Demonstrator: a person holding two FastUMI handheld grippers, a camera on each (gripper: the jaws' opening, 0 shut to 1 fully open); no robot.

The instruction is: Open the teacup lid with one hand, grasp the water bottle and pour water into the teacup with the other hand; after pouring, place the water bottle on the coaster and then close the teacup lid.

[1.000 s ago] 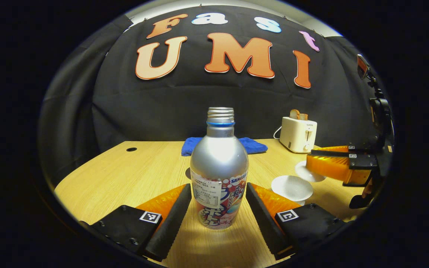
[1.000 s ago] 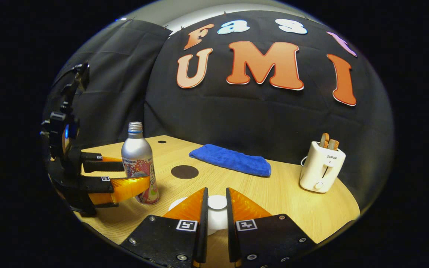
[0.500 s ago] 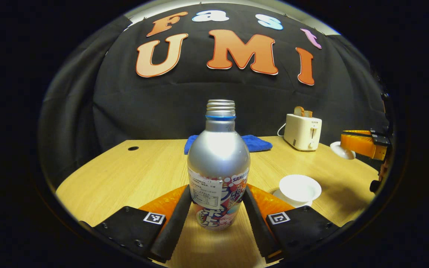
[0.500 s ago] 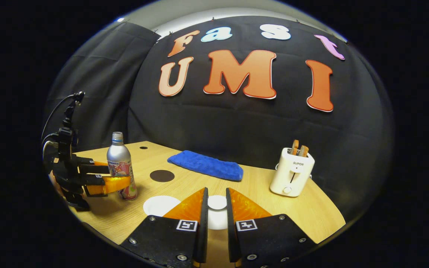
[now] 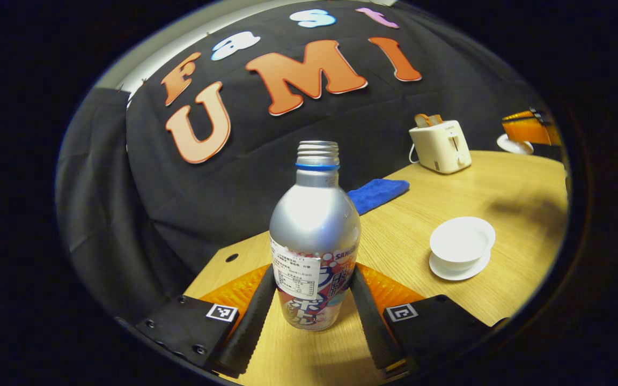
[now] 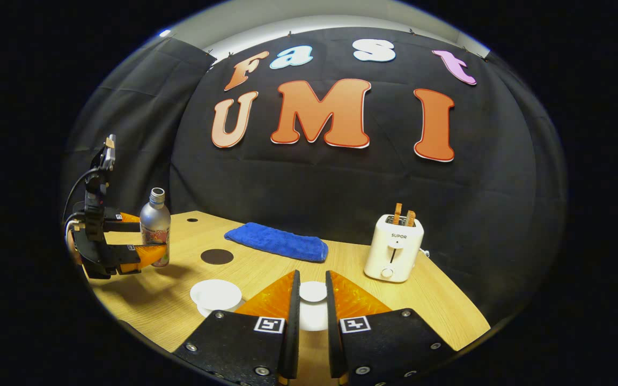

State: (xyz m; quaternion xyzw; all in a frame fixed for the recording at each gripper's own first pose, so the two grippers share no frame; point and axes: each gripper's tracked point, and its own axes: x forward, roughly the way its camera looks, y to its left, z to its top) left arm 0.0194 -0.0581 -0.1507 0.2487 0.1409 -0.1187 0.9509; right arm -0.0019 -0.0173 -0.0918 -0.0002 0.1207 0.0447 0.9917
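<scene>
A silver water bottle [image 5: 314, 236] with no cap stands between the fingers of my left gripper [image 5: 313, 274], which is shut on its labelled lower half. In the right gripper view the bottle [image 6: 155, 224] and left gripper [image 6: 145, 244] hang just above the table's left end. The white teacup [image 5: 462, 242] sits uncovered on its saucer, to the right of the bottle. My right gripper [image 6: 312, 283] is shut on the knob of the white lid [image 6: 313, 292], held off to the right of the cup [image 6: 215, 294]. A dark round coaster [image 6: 216, 256] lies behind the cup.
A blue cloth [image 6: 274, 242] lies along the back of the wooden table [image 6: 438, 305]. A white toaster [image 6: 394, 249] with bread in it stands at the back right. A small hole [image 5: 232, 257] marks the table's left end.
My left gripper's fingers closed on the bottle, then raised it and tilted the view. My right gripper carried the lid up and away from the cup, leaving it uncovered.
</scene>
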